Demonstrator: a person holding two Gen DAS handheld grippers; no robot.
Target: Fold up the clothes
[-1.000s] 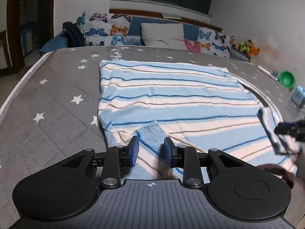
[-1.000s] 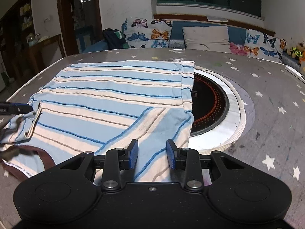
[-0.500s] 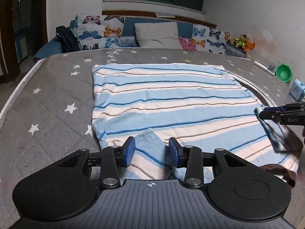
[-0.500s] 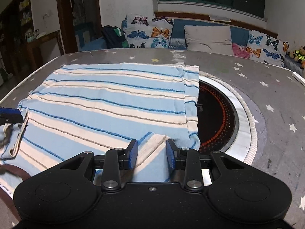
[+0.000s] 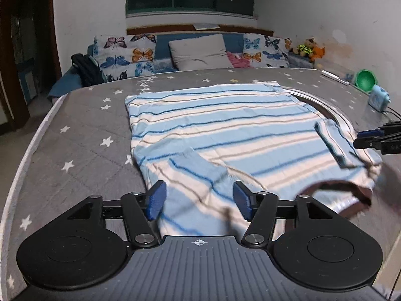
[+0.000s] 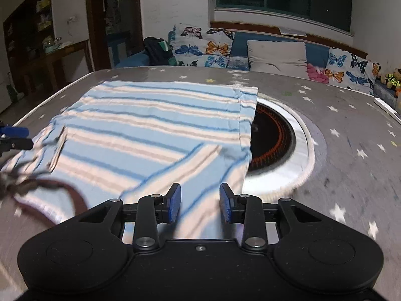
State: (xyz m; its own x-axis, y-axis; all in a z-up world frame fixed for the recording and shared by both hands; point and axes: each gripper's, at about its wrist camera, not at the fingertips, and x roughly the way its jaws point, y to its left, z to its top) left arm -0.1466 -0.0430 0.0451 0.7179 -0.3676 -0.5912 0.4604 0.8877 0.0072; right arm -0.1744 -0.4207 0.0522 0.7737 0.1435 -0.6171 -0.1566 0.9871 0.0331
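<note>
A shirt (image 5: 225, 125) (image 6: 150, 115) with blue, white and brown stripes lies flat on the grey star-patterned table (image 5: 75, 138), its brown collar (image 5: 338, 185) at the near edge. Both sleeves are folded in over the body. My left gripper (image 5: 199, 200) (image 6: 15, 138) hovers over the left sleeve (image 5: 198, 168); its jaws are opening wide and the pads do not touch the cloth. My right gripper (image 6: 200, 202) (image 5: 368, 139) is over the right sleeve (image 6: 200, 165). Its jaws are opening too, and the sleeve lies flat beneath them.
A round recessed burner (image 6: 275, 138) sits in the table just right of the shirt, partly covered by its edge. A green bowl (image 5: 366, 80) and a light blue device (image 5: 378, 97) stand at the far right. A sofa with butterfly cushions (image 5: 195, 52) runs behind the table.
Both grippers have drawn back toward the near edge. The left jaws have spread wide and let go of the left sleeve. The right jaws have widened slightly and its sleeve now lies flat.
</note>
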